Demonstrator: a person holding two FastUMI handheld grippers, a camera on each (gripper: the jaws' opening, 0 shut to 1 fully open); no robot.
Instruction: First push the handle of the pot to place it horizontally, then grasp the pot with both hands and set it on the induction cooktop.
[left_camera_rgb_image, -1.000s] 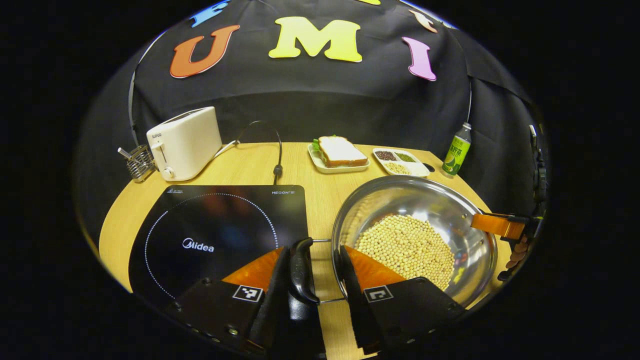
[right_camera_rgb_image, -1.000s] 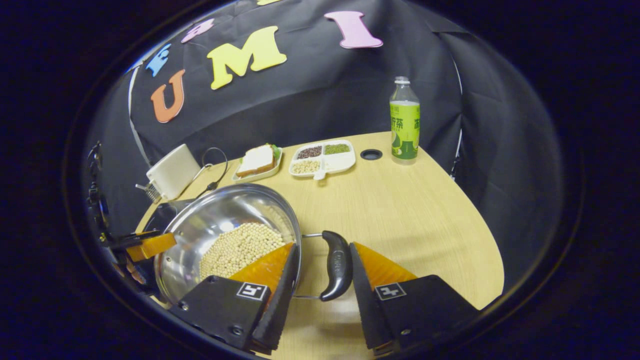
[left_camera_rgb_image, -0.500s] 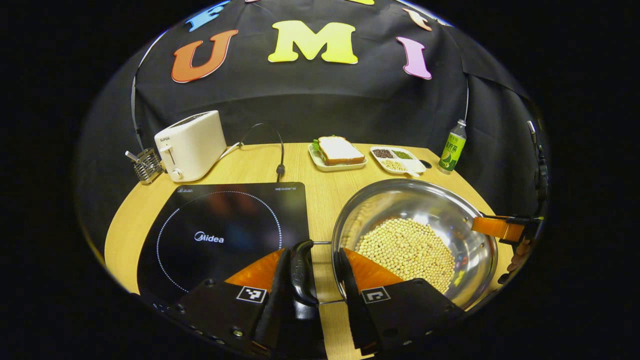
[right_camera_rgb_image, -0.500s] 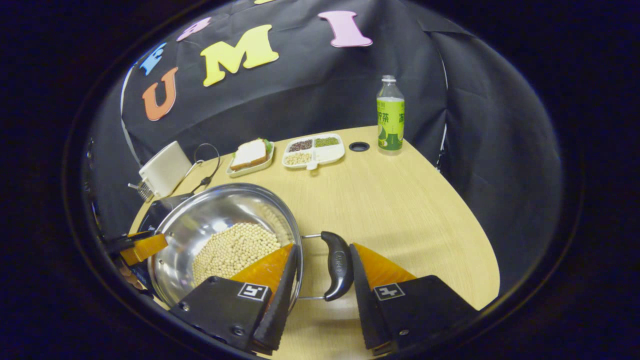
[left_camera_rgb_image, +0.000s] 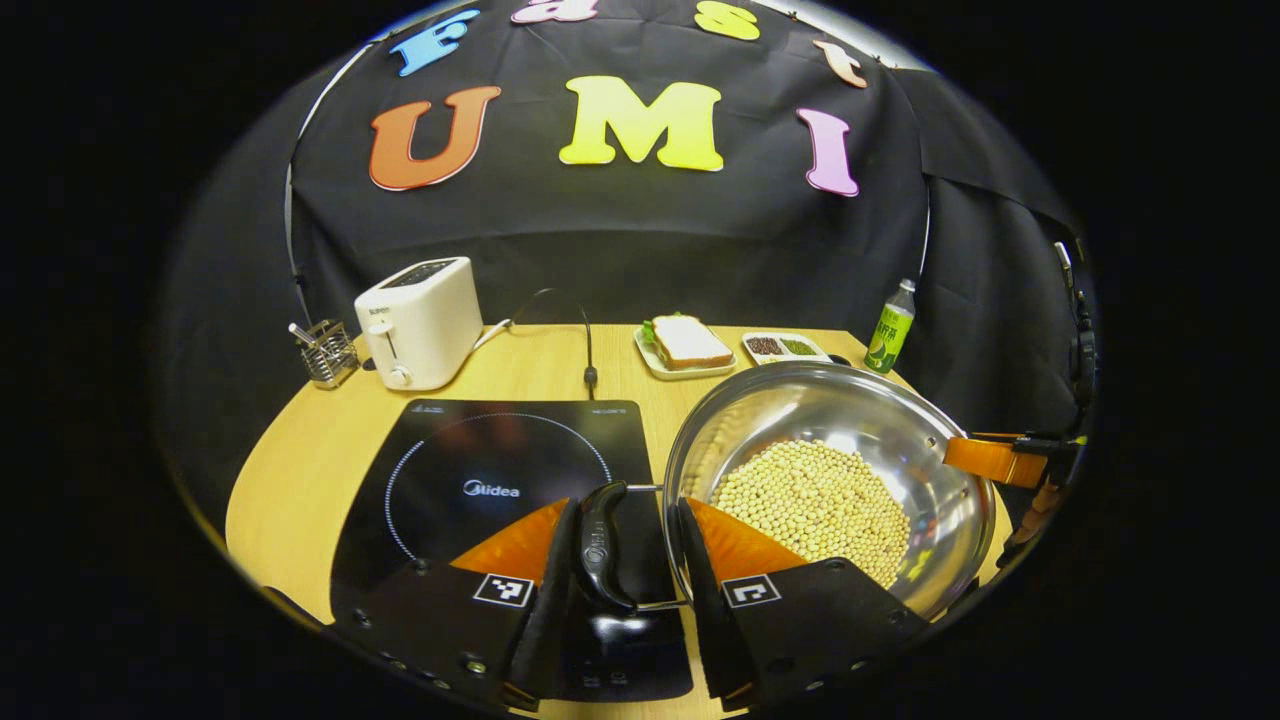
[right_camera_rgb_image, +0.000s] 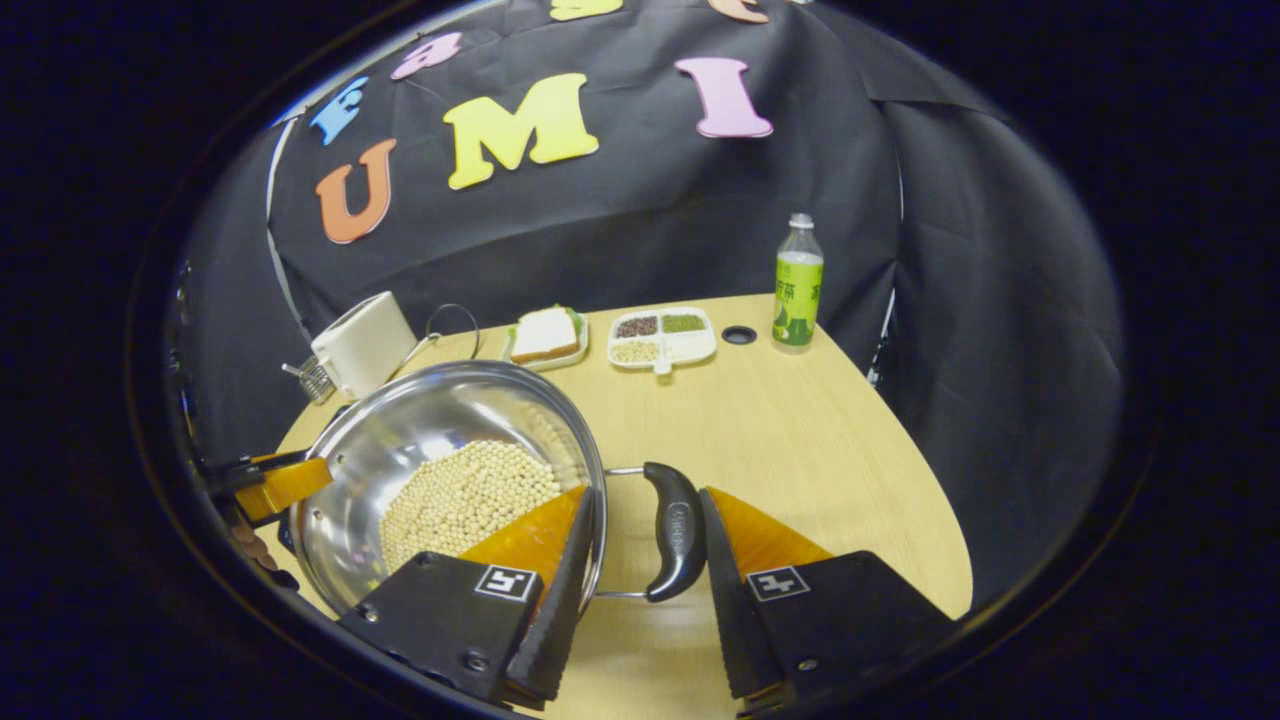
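Left claw (left_camera_rgb_image: 622, 545) and right claw (right_camera_rgb_image: 640, 545) each straddling a pot (left_camera_rgb_image: 830, 480) side handle, seemingly pinching, handles opposite, pot level

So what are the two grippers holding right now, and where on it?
The pot of beans. The left gripper brackets its left side handle; the right gripper brackets the opposite handle. Whether the fingers press cannot be told.

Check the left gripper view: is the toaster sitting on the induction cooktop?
No, the toaster stands on the table behind the induction cooktop.
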